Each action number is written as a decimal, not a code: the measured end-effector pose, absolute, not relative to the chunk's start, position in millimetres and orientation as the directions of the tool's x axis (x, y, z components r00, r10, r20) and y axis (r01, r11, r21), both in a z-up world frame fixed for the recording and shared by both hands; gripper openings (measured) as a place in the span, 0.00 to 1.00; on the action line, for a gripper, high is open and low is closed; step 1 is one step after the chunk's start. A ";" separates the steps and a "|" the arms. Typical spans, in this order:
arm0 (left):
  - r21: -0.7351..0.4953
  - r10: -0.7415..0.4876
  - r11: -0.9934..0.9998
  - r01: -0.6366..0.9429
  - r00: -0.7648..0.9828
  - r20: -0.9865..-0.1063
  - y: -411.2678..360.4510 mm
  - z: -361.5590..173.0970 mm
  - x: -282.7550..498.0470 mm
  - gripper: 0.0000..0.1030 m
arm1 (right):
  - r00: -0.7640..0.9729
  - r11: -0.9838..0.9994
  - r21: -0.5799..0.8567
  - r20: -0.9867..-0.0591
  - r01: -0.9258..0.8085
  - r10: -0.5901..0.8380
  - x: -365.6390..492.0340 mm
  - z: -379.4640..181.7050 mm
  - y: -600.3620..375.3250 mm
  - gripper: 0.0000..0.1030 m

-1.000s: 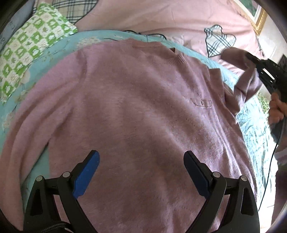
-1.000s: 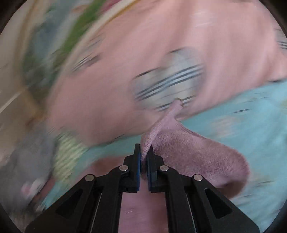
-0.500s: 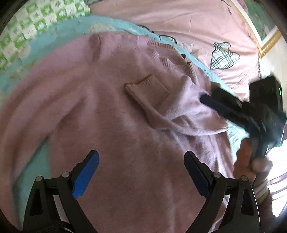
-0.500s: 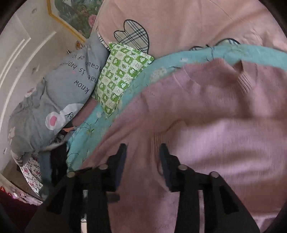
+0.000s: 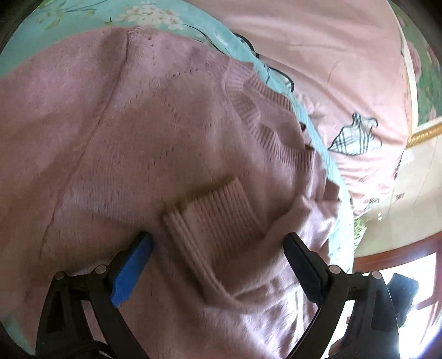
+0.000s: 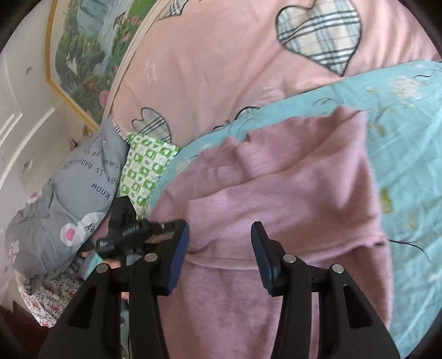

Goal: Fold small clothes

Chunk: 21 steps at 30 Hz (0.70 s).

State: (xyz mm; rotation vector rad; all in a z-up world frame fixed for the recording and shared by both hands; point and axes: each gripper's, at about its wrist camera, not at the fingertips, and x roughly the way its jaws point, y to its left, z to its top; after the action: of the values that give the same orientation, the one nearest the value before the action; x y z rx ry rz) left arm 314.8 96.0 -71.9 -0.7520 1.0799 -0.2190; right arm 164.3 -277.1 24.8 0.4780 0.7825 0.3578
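A pink knit sweater (image 5: 132, 154) lies flat on a turquoise floral bedsheet (image 5: 83, 13). One sleeve is folded across its chest, with the ribbed cuff (image 5: 212, 210) lying between the fingers of my left gripper (image 5: 218, 256). The left gripper is open and close above the sweater. My right gripper (image 6: 219, 248) is open and empty, just over the folded sleeve and side of the sweater (image 6: 290, 198). The left gripper's body (image 6: 124, 229) shows at the left of the right wrist view.
A pink quilt with plaid hearts (image 6: 248, 60) lies behind the sweater. A green checked pillow (image 6: 143, 168) and a grey printed pillow (image 6: 69, 193) sit at the bed's far left. A framed picture (image 6: 83, 49) hangs on the wall. The turquoise sheet (image 6: 408, 132) lies to the right.
The right gripper carried the sleeve over the chest, let go and opened, then drew back. The left gripper moved forward and down, so the cuff now sits between its fingers.
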 end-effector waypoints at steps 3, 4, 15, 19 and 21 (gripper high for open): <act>-0.606 -0.472 0.780 -0.158 0.488 -0.734 88.3 -70.7 323.2 0.61 | 0.678 0.837 0.534 -0.572 -0.121 0.463 160.6 27.2 -279.5 0.47; -0.563 -0.449 0.815 -0.134 0.468 -0.761 79.7 -70.7 327.6 0.22 | 0.681 0.837 0.534 -0.569 -0.120 0.460 161.0 27.4 -279.7 0.47; -0.576 -0.389 0.815 -0.064 0.676 -0.626 124.2 -34.4 239.6 0.11 | 0.737 0.829 0.559 -0.546 -0.034 0.398 161.0 24.8 -303.7 0.47; -0.605 -0.431 0.791 -0.085 0.624 -0.652 122.5 -56.7 251.6 0.58 | 0.730 0.833 0.552 -0.585 0.039 0.354 172.1 14.4 -316.4 0.47; -0.605 -0.429 0.789 -0.109 0.608 -0.668 119.4 -65.4 259.2 0.62 | 0.725 0.853 0.518 -0.614 0.070 0.313 178.5 13.2 -322.1 0.48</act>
State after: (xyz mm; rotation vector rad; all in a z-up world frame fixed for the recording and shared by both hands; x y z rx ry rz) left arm 259.2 119.4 -65.4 -0.6568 0.9139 -0.2012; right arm 178.5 -322.1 13.2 0.5457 0.7567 0.1413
